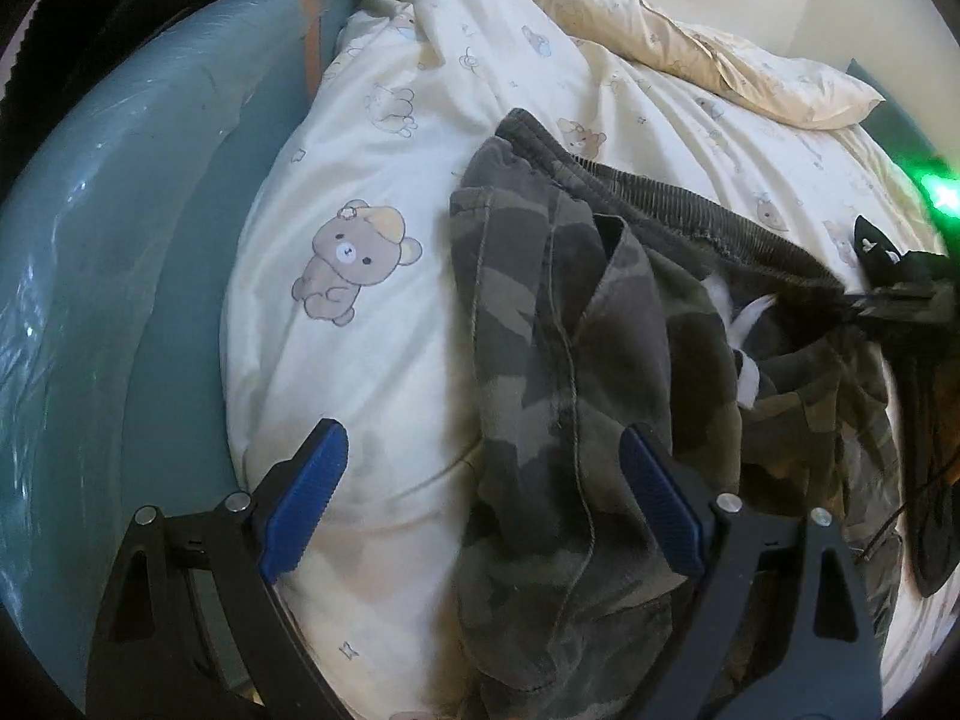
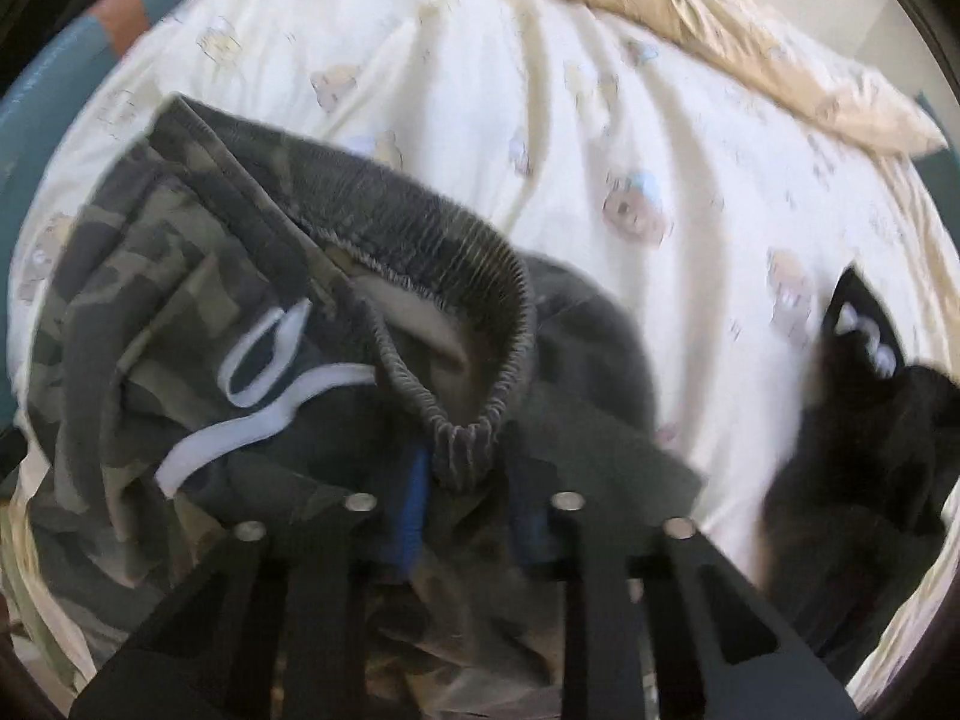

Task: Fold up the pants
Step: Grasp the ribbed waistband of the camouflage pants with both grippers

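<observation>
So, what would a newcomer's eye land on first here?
The crumpled camouflage pants lie mid-bed on a cream bear-print duvet, with the white drawstring loose by the ribbed waistband. The right gripper pinches that waistband, while the left gripper is open above a pant leg. A black garment sits at right.

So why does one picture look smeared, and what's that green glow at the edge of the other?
Right wrist view: the bed sheet and camouflage pants are smeared by motion blur. Left wrist view: sharper, and the bear print reads clearly; a green light flares at the right edge, its source hidden. Both views: the fisheye lens bends everything and darkens the corners.
</observation>
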Action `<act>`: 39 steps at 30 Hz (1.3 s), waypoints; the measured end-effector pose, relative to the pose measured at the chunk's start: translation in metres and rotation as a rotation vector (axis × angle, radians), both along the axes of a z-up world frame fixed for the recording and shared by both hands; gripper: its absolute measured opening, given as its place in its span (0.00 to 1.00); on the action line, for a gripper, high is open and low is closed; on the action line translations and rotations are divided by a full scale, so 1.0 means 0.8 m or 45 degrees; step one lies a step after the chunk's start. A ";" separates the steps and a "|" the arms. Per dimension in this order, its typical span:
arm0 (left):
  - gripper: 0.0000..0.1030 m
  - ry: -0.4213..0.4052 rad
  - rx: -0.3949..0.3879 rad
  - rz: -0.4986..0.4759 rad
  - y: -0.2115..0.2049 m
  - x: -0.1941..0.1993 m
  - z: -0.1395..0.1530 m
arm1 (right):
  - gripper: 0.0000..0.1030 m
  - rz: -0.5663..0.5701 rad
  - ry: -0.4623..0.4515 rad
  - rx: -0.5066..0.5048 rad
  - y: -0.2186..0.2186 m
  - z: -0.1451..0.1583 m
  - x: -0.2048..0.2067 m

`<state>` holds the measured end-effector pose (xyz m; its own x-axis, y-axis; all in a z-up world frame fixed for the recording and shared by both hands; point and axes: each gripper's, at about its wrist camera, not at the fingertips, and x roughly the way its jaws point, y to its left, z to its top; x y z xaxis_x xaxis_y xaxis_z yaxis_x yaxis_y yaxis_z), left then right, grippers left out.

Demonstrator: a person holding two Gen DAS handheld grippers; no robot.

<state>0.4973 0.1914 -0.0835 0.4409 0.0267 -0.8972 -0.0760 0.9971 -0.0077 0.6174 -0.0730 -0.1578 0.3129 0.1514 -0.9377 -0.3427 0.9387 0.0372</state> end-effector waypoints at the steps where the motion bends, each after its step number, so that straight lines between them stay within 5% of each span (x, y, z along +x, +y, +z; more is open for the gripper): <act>1: 0.87 -0.003 -0.001 0.000 0.003 0.002 0.001 | 0.14 0.024 -0.024 -0.012 -0.006 0.015 0.002; 9: 0.87 -0.031 -0.005 0.019 0.003 0.027 0.011 | 0.12 -0.015 -0.268 -0.157 -0.046 0.120 0.107; 12: 0.87 -0.045 0.004 0.038 0.001 0.035 0.011 | 0.12 -0.022 -0.277 -0.282 -0.023 0.091 0.144; 18: 0.87 -0.021 0.026 -0.016 -0.012 0.049 0.001 | 0.24 -0.062 -0.081 -0.208 -0.027 0.018 0.155; 19: 0.87 -0.016 0.015 -0.019 -0.013 0.056 0.000 | 0.30 -0.080 -0.076 -0.165 -0.038 0.022 0.152; 22: 0.87 -0.042 -0.003 0.005 -0.012 0.091 0.000 | 0.73 -0.147 -0.129 -0.064 -0.073 0.053 0.139; 27: 0.85 -0.064 0.041 -0.022 -0.021 0.167 -0.018 | 0.73 -0.206 -0.156 0.002 -0.133 0.074 0.138; 31: 0.85 0.107 0.070 -0.036 -0.034 0.217 -0.065 | 0.72 -0.171 -0.091 -0.073 -0.142 0.032 0.134; 34: 0.83 0.054 0.147 -0.081 -0.048 0.229 -0.078 | 0.72 -0.140 -0.040 -0.124 -0.132 -0.011 0.133; 38: 0.15 0.066 0.235 -0.186 -0.055 0.235 -0.084 | 0.68 -0.161 0.046 0.016 -0.119 -0.049 0.132; 39: 0.11 0.060 0.209 -0.191 -0.048 0.235 -0.078 | 0.59 -0.134 0.029 0.027 -0.111 -0.051 0.128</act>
<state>0.6853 0.1526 -0.1463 0.4083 0.1112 -0.9060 0.0769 0.9848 0.1556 0.7200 -0.1615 -0.1986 0.3064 0.1387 -0.9417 -0.2413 0.9683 0.0641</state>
